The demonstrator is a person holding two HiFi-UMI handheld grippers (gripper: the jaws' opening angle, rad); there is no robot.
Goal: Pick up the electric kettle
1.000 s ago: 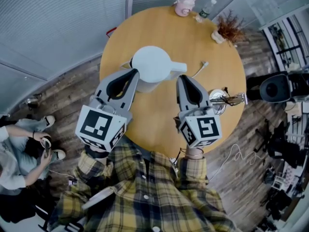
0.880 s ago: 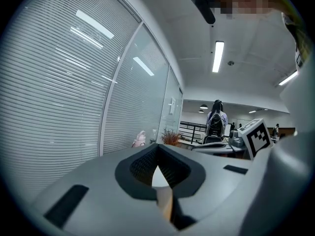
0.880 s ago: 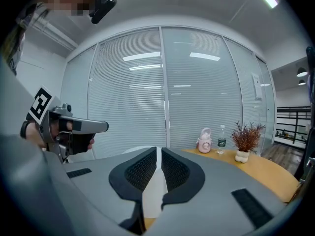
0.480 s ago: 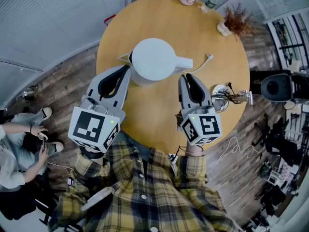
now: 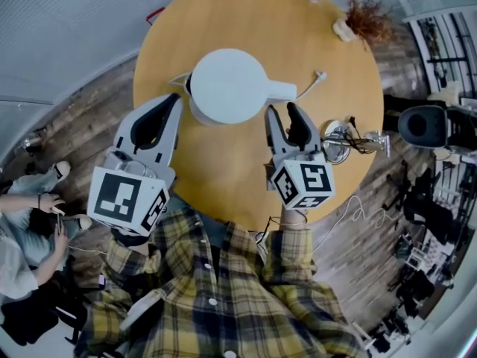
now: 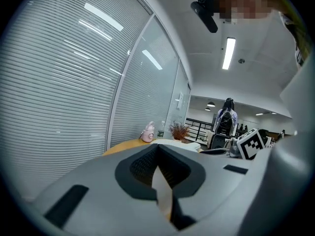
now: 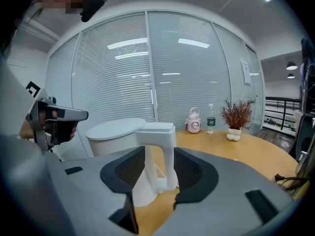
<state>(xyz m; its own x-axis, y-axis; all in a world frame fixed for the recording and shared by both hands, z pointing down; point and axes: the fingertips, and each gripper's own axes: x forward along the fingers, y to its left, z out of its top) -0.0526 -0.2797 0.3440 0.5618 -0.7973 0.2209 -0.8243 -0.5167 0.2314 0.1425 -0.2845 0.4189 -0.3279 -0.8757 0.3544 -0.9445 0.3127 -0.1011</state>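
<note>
1. The left gripper (image 5: 176,100) is held over the near-left edge of the round table (image 5: 223,177), just beside the kettle's spout side. Its grey jaws are pressed together with nothing between them. It is judged to be standing by, since one tool is enough for a lift by the handle.
2. The electric kettle (image 5: 223,84) stands upright on the table, left of the middle, with the spout turned to the left edge and the handle (image 7: 167,161) to the right. The squat round body and flat lid look like smooth, matt white plastic. The handle is a squared bar that drops from a flat top.
3. The right gripper (image 5: 283,114) is brought in from the near edge, in line with the handle. Its jaws are opening, and the handle's upright bar stands between them without being touched by the pads (image 7: 193,168) (dark, finely ribbed and hollowed). This placing is judged to prepare a pinch on the bar.
4. A thin white cable (image 5: 314,79) lies beyond the handle. A round metallic thing (image 5: 337,142) with dark wires sits at the right edge, and a dried plant (image 5: 365,22) stands at the far-right edge, well apart from the kettle.
</note>
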